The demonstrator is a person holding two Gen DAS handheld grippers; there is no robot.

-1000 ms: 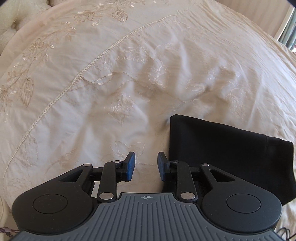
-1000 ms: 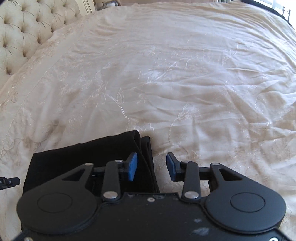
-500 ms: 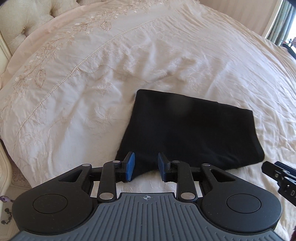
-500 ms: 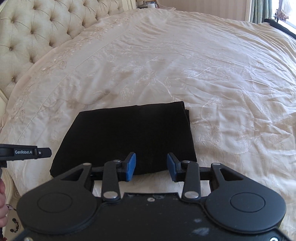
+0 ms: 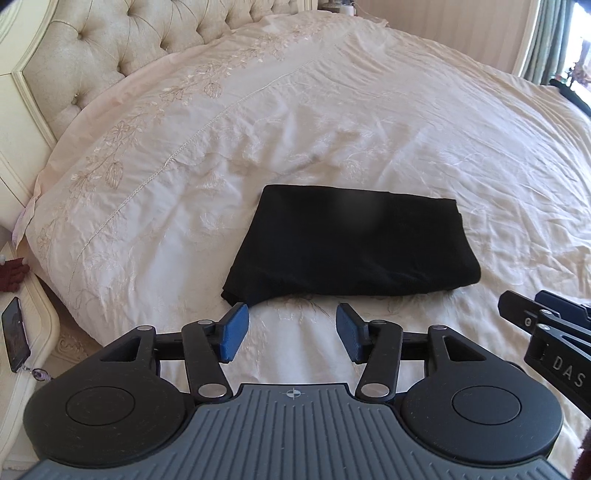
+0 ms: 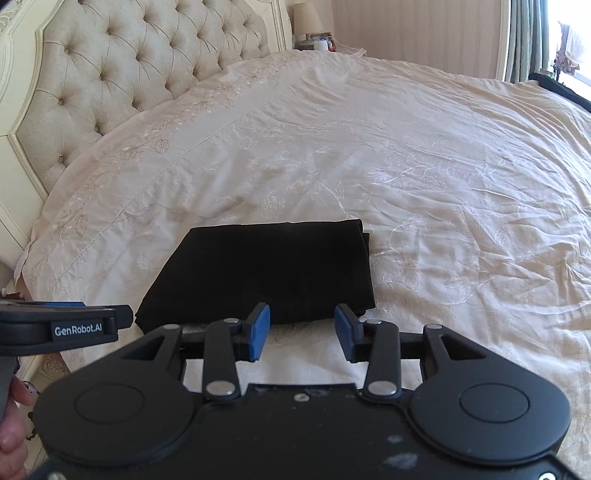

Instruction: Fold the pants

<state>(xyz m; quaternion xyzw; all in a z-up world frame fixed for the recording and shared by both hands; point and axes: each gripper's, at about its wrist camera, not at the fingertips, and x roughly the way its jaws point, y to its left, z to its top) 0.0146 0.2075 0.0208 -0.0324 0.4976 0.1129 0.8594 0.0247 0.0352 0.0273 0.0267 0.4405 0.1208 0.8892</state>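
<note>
1. Two black hand-held grippers with blue pads hover at the bed's near edge: the left gripper [image 5: 291, 334] and the right gripper [image 6: 301, 330], each with jaws spread and nothing between them.
2. One pair of black fabric pants [image 5: 351, 247], folded into a flat rectangle, lies on the cream embroidered bedspread [image 5: 332, 110], just beyond both grippers.
3. Only the left view shows a dark phone [image 5: 14, 338] on the bedside ledge.
4. Only the right view shows a lamp [image 6: 306, 16] past the tufted cream headboard [image 6: 129, 62].
</note>
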